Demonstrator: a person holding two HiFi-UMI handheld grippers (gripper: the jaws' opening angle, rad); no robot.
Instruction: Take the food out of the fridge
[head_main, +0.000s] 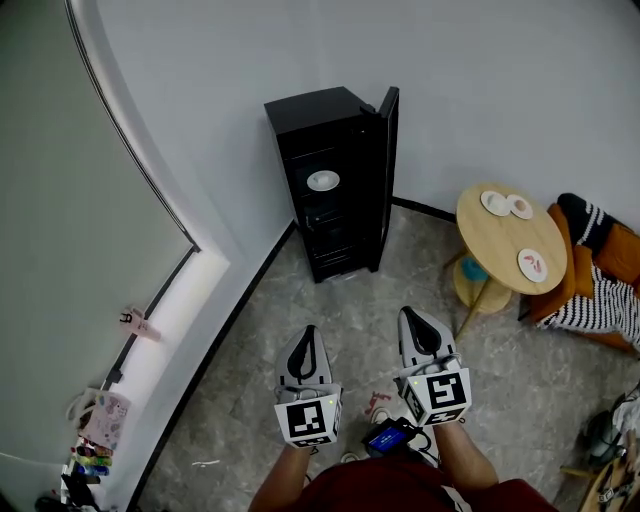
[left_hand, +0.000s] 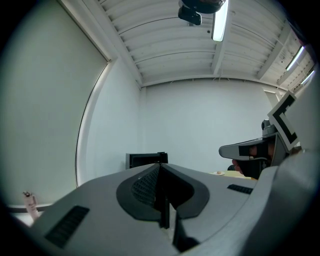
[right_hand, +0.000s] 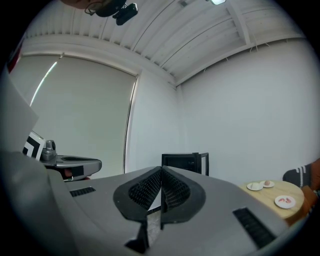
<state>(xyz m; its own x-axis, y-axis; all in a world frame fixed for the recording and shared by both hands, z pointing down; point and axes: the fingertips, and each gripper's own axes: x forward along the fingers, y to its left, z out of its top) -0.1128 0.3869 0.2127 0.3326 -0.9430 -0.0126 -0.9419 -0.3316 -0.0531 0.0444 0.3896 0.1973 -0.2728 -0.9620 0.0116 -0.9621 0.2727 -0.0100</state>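
Note:
A small black fridge (head_main: 325, 180) stands in the corner ahead with its door (head_main: 386, 170) swung open to the right. On its upper shelf lies a white plate (head_main: 323, 181); what is on it is too small to tell. My left gripper (head_main: 308, 335) and right gripper (head_main: 412, 318) are side by side over the floor, well short of the fridge, both pointing at it. Both are shut with nothing between the jaws. The fridge (left_hand: 146, 160) shows just above the shut left gripper (left_hand: 160, 167), and the fridge (right_hand: 185, 162) sits above the shut right gripper (right_hand: 161, 172).
A round wooden table (head_main: 510, 238) to the right of the fridge carries three small plates (head_main: 533, 265), with a lower shelf underneath. A person in a striped top (head_main: 598, 290) sits on an orange seat at far right. A curved wall with a window runs along the left.

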